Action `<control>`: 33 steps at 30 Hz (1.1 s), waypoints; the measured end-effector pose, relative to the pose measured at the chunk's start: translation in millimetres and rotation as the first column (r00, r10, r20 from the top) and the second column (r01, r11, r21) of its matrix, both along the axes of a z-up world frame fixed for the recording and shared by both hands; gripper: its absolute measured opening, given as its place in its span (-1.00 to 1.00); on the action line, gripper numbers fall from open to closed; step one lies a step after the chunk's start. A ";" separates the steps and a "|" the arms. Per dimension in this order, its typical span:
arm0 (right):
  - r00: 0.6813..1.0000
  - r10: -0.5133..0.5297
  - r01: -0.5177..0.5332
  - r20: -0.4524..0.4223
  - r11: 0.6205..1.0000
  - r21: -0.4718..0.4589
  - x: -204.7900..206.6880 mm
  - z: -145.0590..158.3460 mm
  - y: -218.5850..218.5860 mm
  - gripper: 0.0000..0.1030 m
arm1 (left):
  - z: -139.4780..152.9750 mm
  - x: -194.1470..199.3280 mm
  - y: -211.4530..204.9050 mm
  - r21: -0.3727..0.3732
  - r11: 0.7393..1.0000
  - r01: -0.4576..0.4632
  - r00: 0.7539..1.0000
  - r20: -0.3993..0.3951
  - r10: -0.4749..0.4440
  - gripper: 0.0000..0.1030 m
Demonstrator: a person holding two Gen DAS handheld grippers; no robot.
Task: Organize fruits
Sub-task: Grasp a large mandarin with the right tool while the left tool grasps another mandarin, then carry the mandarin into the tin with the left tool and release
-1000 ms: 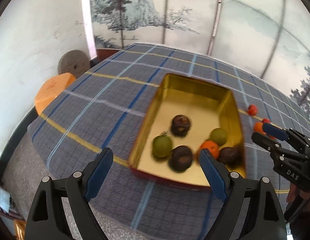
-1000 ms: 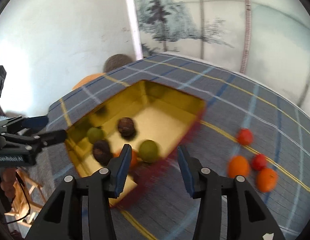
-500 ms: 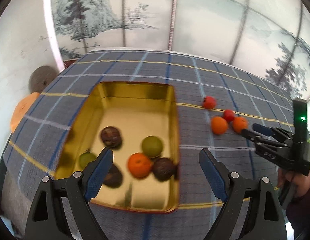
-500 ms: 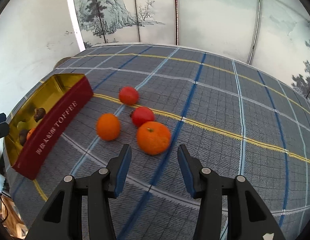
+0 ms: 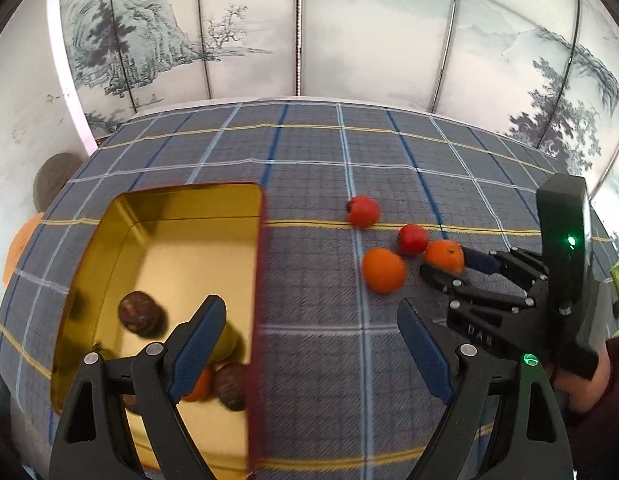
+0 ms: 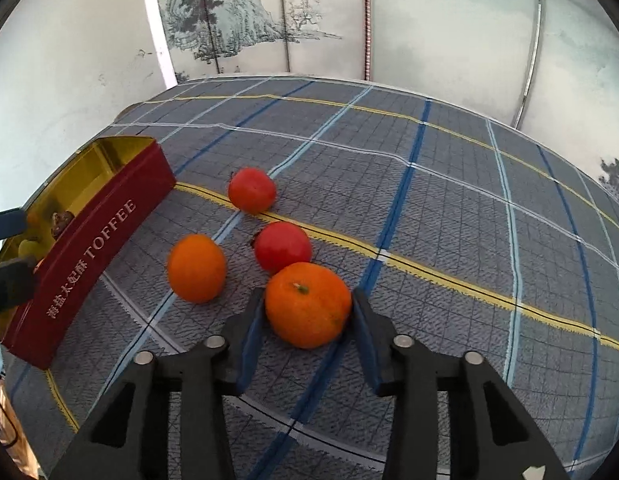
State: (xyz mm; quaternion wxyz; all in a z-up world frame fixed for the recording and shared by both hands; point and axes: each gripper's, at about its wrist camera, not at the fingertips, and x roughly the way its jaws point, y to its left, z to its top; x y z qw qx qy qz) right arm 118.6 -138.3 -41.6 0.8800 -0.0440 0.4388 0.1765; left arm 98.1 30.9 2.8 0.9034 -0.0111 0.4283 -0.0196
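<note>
On the plaid cloth, the jaws of my right gripper (image 6: pixel 307 300) are closing around a large orange (image 6: pixel 308 305), and both pads touch its sides. Just beyond it lie a second orange (image 6: pixel 196 267) and two red fruits (image 6: pixel 283 246) (image 6: pixel 252 195). The gold tin with red walls (image 6: pixel 89 256) stands to their left. My left gripper (image 5: pixel 309 306) hovers open and empty over the tin's right wall (image 5: pixel 258 280). Inside the tin lie a dark fruit (image 5: pixel 139 314), another dark fruit (image 5: pixel 229 386) and an orange fruit (image 5: pixel 197 386), partly hidden by my finger.
A painted folding screen (image 5: pixel 349 40) and a white wall close off the far side of the table. An orange stool (image 5: pixel 19 248) and a dark round object (image 5: pixel 53 180) sit past the table's left edge. A person's hand (image 5: pixel 589 384) holds the right gripper.
Both views have swung right from the tin to the loose fruits. My right gripper came down onto the large orange and narrowed around it. The left gripper stayed open.
</note>
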 end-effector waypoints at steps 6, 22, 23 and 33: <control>0.998 -0.061 0.062 0.014 0.998 -0.025 -9.5 2.3 -22.4 -0.27 | -13.6 16.4 -17.9 0.011 1.000 0.019 1.000 -0.008 -0.019 0.70; 0.972 -0.235 0.235 0.001 0.970 -0.058 -28.4 -1.6 -86.6 -0.23 | -55.5 68.7 -43.6 -0.028 0.999 0.024 0.993 -0.111 -0.027 0.23; 0.972 -0.235 0.234 0.001 0.970 -0.060 -29.0 -1.4 -86.0 -0.23 | -56.9 70.8 -44.2 -0.033 0.999 0.027 0.993 -0.113 -0.030 0.17; 0.972 -0.235 0.235 0.000 0.970 -0.058 -26.1 -1.6 -85.4 -0.22 | -55.7 67.1 -53.3 -0.032 0.997 0.064 0.992 -0.108 -0.067 -0.30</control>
